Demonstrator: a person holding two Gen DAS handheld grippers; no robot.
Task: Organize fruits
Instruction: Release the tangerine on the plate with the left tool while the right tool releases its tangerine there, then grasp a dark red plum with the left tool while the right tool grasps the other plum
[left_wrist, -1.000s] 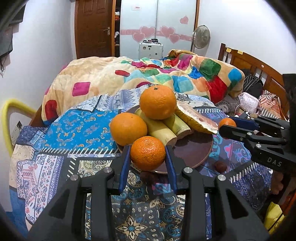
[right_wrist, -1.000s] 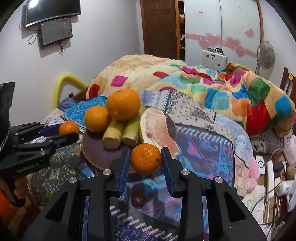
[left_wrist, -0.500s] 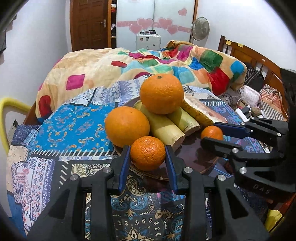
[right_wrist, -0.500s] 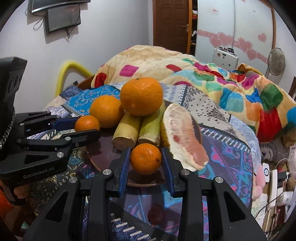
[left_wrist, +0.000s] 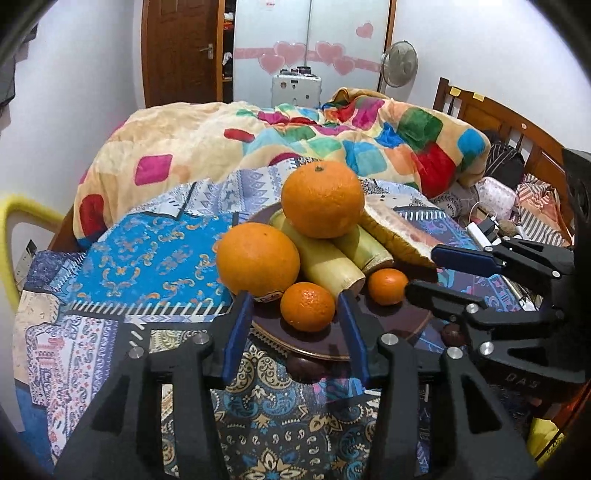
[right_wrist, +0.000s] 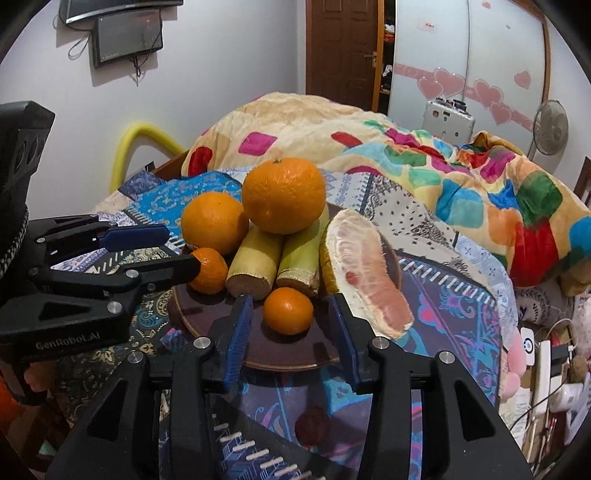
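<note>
Both grippers, clamped on small round mandarins a second ago, now stand spread: the left gripper (left_wrist: 293, 321) frames its small orange mandarin (left_wrist: 307, 306) at lower centre and the right gripper (right_wrist: 290, 325) its own small mandarin (right_wrist: 288, 311), each fruit resting released on the dark round wooden plate (right_wrist: 295, 350), so these two placements look done.

Both jaws released tangerines (left_wrist: 307, 305) (onto plate (left_wrist: 391, 325)).
</note>
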